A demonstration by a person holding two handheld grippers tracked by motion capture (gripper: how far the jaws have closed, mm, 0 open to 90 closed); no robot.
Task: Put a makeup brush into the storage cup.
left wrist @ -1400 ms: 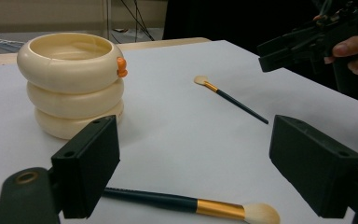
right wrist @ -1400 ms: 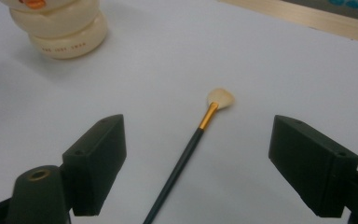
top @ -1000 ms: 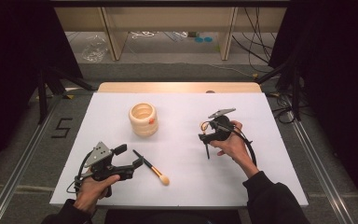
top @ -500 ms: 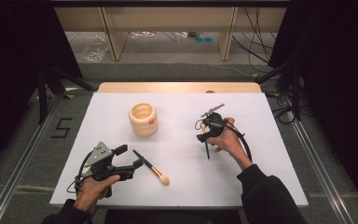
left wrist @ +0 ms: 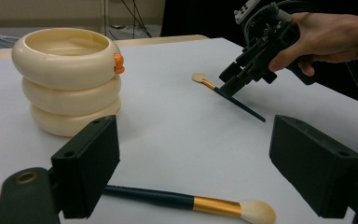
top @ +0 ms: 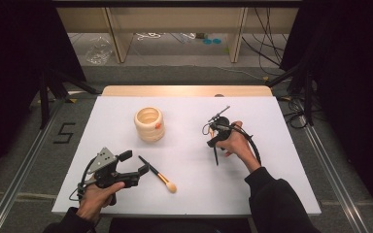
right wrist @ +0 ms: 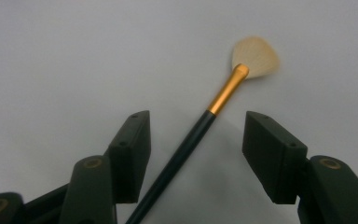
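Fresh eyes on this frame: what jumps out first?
Probably the cream ringed holder with an orange tab, upright at the table's far left. Next, two gold-banded makeup brushes: one brush lies flat near the front, just beyond the open left gripper. The other brush lies between the right gripper jaws, which have just been closing but don't yet press on it.

A slim fan brush [right wrist: 200, 126], dark-handled with a gold ferrule and pale flat bristles, is being seen lying flat on the white table, its handle running between two black jaws that are not touching it. A second, fuller-tipped brush [top: 158, 174] is being shown lying flat, well apart from it.
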